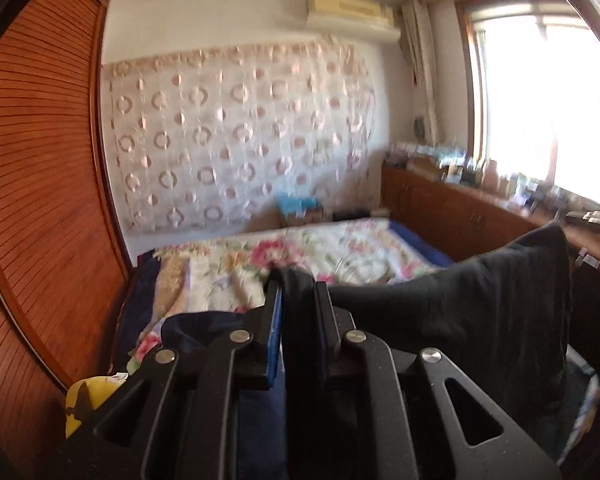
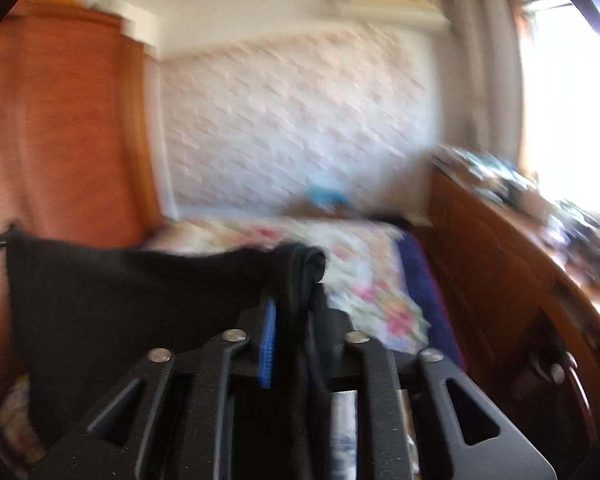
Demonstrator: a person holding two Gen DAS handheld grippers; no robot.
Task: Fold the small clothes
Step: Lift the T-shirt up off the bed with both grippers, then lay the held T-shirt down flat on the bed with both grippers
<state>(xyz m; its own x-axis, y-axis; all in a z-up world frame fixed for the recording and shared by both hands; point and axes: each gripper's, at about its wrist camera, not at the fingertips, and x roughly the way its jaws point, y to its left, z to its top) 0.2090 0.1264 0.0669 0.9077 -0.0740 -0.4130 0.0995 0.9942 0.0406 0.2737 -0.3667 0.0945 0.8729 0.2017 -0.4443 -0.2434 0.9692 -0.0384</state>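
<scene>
Black knit fabric, the garment (image 1: 480, 312) being folded, hangs in the air between the two grippers, above the floral bedspread (image 1: 320, 256). The left gripper (image 1: 298, 292) has its fingers clamped on one bunched upper corner; the cloth fills the narrow gap between the blue pads (image 1: 275, 332). The right gripper (image 2: 296, 280) pinches the opposite corner in the same way, with folds of cloth bulging over its fingertips. Holding both top corners apart lets the garment's own weight pull it flat, probably so that it can be laid smoothly on the bed. The right view is blurred, so finer detail cannot be told. A wooden louvred wardrobe (image 1: 40, 160) stands to the left.
</scene>
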